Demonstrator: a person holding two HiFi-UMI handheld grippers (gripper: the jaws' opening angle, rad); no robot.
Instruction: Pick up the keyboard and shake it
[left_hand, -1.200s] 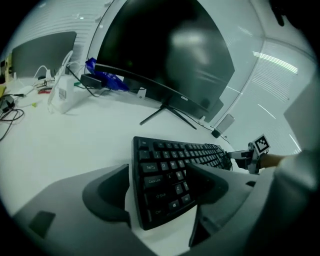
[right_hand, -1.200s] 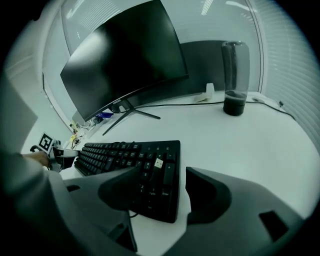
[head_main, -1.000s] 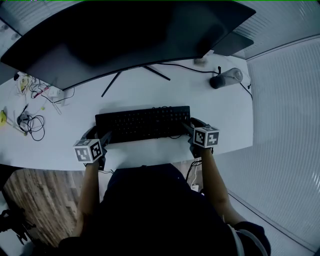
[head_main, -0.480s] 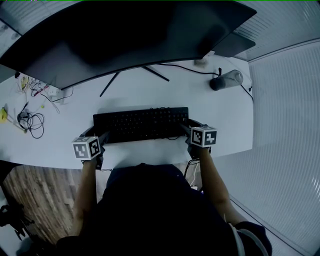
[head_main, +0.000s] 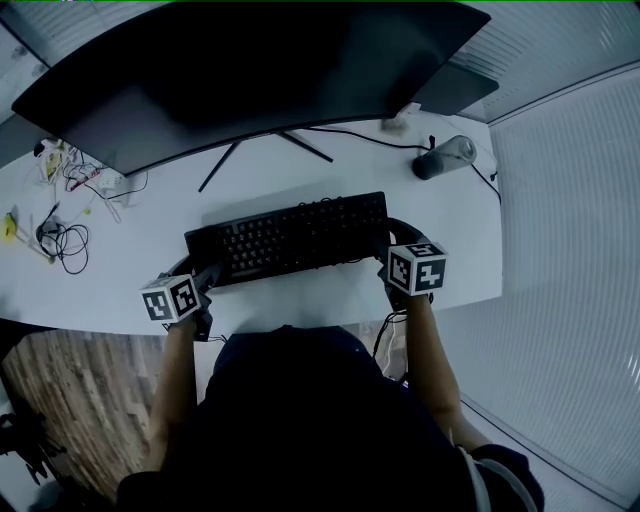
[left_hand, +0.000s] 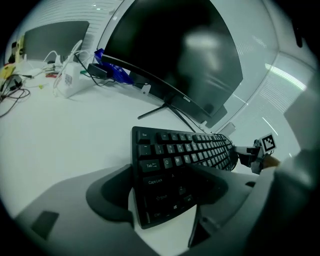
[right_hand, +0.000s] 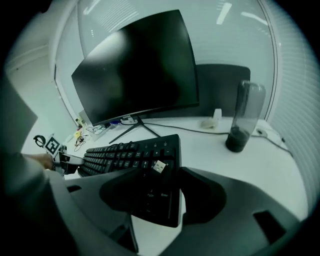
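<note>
A black keyboard (head_main: 290, 235) lies slanted across the white desk (head_main: 300, 170), its right end farther from me than its left. My left gripper (head_main: 202, 275) is shut on its left end. In the left gripper view one jaw lies over the keys and the other sits against the outer edge of the keyboard (left_hand: 185, 155). My right gripper (head_main: 392, 252) has the right end between its jaws, which are closing and pressing on it. In the right gripper view that end of the keyboard (right_hand: 130, 152) sits slightly off the desk, with a small USB plug (right_hand: 159, 166) lying on its keys.
A large curved monitor (head_main: 250, 70) on a thin-legged stand fills the back of the desk. A dark cylinder (head_main: 442, 157) stands at the back right, with a cable running to it. Loose cables (head_main: 60, 245) and small items lie at the far left. The desk's front edge is just below my grippers.
The keyboard's right end has swung away from me and lifted, so it now sits slanted. My right gripper moved with it; the left gripper stayed almost in place.
</note>
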